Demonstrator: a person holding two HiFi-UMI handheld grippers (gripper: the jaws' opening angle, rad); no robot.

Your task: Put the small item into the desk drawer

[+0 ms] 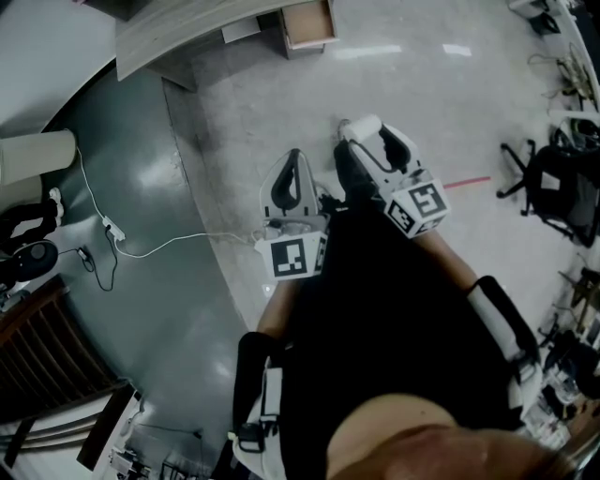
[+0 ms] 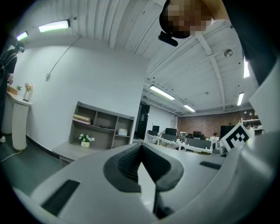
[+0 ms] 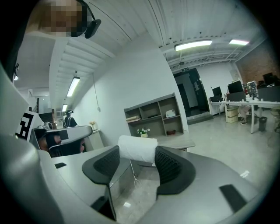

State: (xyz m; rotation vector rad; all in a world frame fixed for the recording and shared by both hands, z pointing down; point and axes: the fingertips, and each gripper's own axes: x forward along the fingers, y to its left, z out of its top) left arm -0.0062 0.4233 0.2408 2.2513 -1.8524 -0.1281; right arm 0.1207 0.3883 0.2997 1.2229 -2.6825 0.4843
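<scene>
The small item is a white roll of string, with a loose strand hanging under it. My right gripper is shut on it, the dark pads pressing both ends. In the head view this gripper holds the roll in front of the person's body, above the floor. My left gripper hangs beside it on the left. Its jaws are shut together with nothing between them. The desk stands at the top, with its open drawer showing a wooden inside.
A shelf unit with a small plant stands behind the desk. A white cable and power strip lie on the floor at left, near a white pedestal. A black office chair stands at right.
</scene>
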